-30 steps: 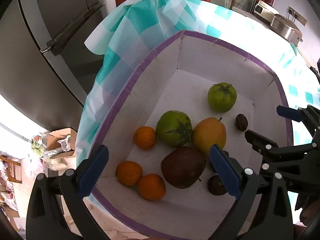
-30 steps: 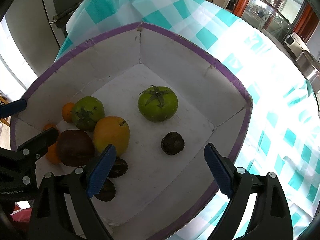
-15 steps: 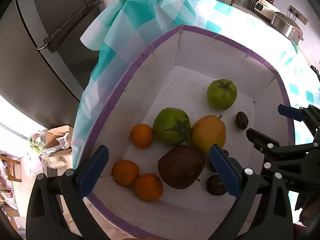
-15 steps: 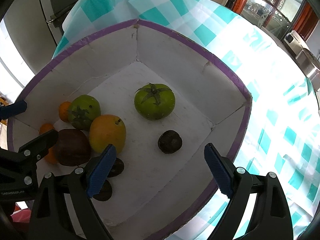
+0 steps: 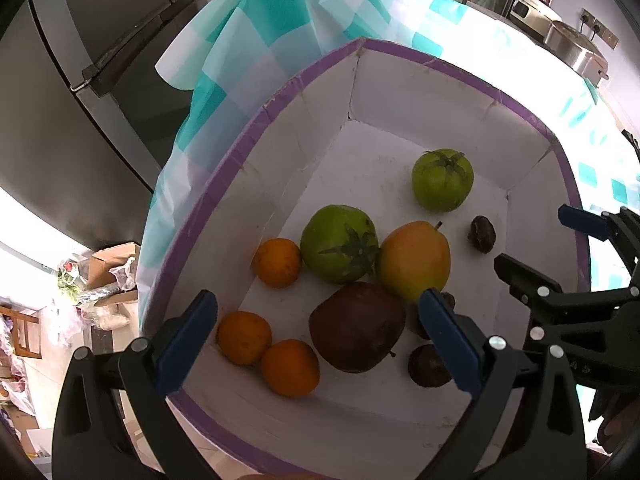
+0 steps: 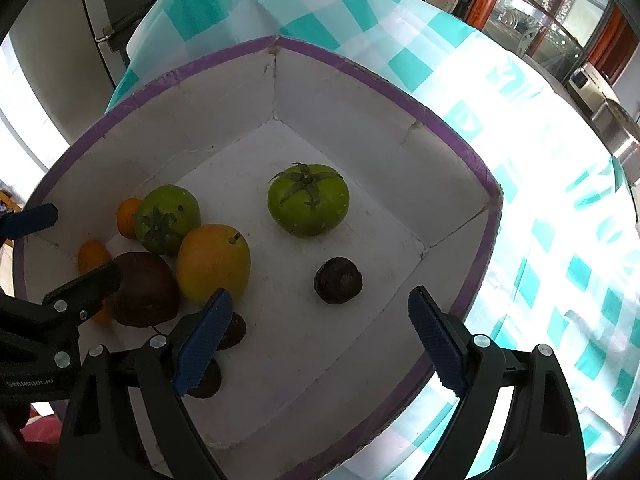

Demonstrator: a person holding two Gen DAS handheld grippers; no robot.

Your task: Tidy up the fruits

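A white box with a purple rim [image 5: 224,168] [image 6: 384,76] holds the fruit. Inside lie two green tomatoes [image 5: 442,179] [image 5: 339,243], a yellow mango [image 5: 414,260] [image 6: 213,262], a dark red fruit [image 5: 357,326] [image 6: 146,289], three oranges [image 5: 277,262] [image 5: 243,336] [image 5: 290,367] and small dark passion fruits [image 5: 482,234] [image 6: 338,280]. My left gripper [image 5: 318,340] hovers open over the near end of the box. My right gripper [image 6: 320,336] is open above the near right side, nothing between its fingers.
The box rests on a teal and white checked tablecloth [image 6: 540,168]. A grey fridge [image 5: 80,80] stands to the left. A metal pot [image 5: 576,46] sits at the far right. Boxes and bags [image 5: 100,276] lie on the floor below.
Both grippers have drawn back and lifted slightly, so the box and fruit sit lower and farther in view. The fruit has not moved.
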